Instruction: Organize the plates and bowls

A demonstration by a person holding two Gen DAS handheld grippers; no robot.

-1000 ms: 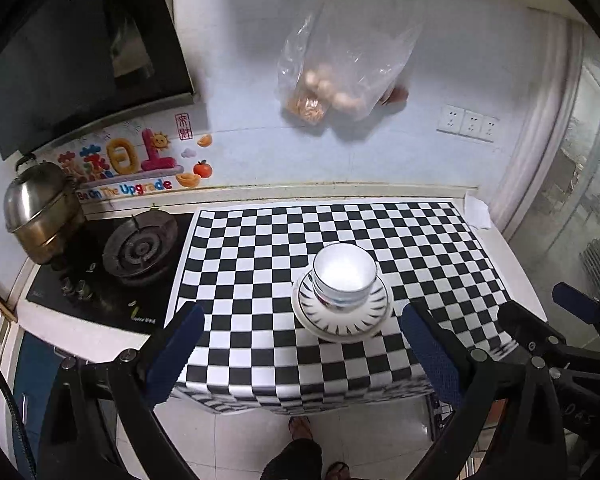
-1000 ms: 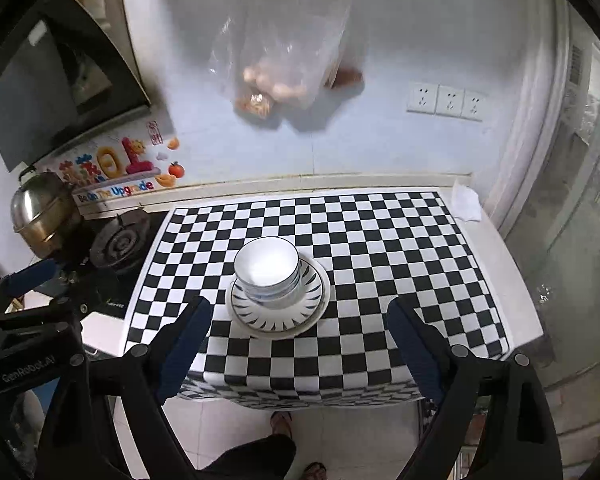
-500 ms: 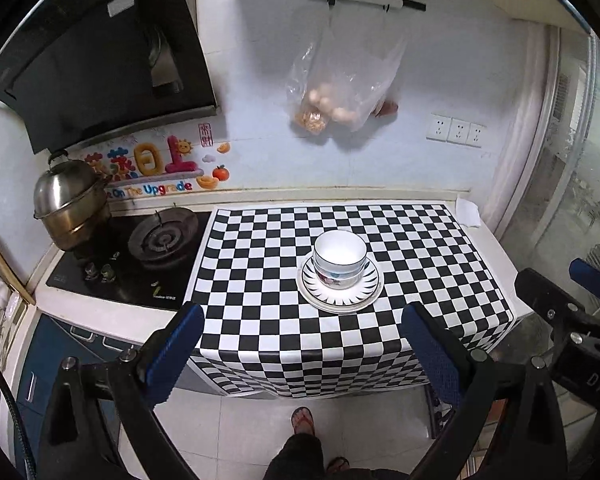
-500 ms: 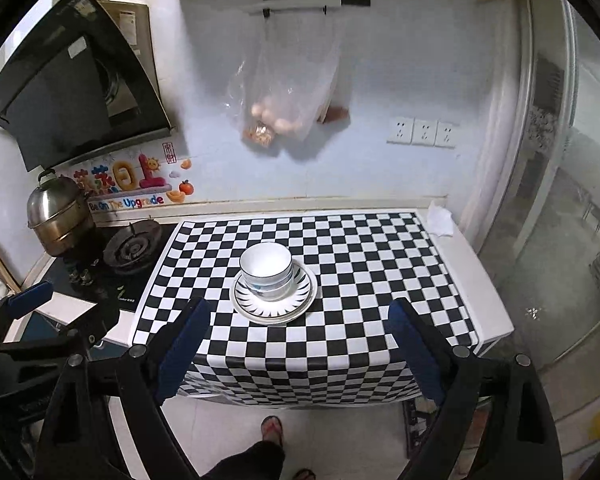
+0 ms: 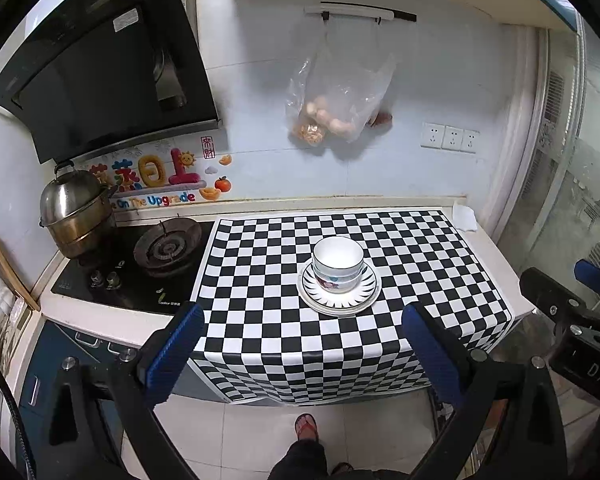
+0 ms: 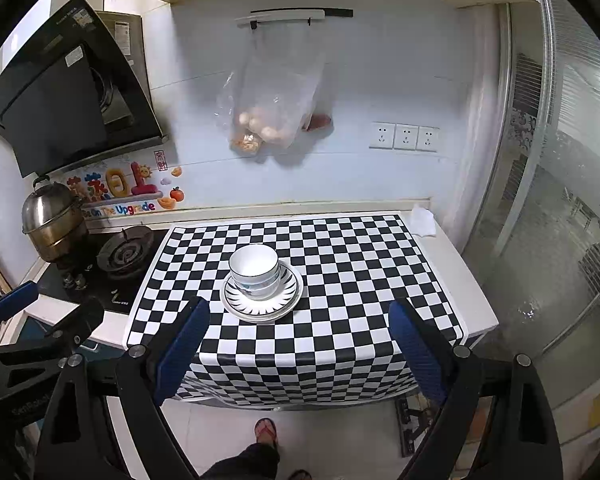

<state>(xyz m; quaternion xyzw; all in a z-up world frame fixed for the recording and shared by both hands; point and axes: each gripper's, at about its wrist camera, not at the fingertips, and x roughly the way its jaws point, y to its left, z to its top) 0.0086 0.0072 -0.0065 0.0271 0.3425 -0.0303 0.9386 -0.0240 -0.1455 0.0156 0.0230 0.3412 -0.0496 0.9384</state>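
Observation:
White bowls [image 5: 338, 266] [image 6: 255, 272] sit nested on a stack of black-rimmed plates [image 5: 362, 298] [image 6: 286, 300] in the middle of the checkered cloth [image 5: 260, 280] [image 6: 352, 280]. My left gripper [image 5: 300, 354] hangs open in front of the counter edge, well back from the stack, with nothing between its blue pads. My right gripper [image 6: 298, 348] is likewise open and empty, held off the counter's front edge. Each gripper shows at the side of the other's view.
A gas hob [image 5: 166, 242] and a steel steamer pot [image 5: 74, 210] stand left of the cloth under a black range hood [image 5: 100, 68]. A plastic bag of food [image 5: 336, 100] hangs on the wall. A crumpled tissue [image 6: 422, 220] lies at the back right corner. A person's sandalled foot [image 5: 306, 428] is on the floor below.
Both grippers have pulled back and up from the counter; the stack looks smaller and farther, and more of the wall, hood and floor shows. The dishes have not moved.

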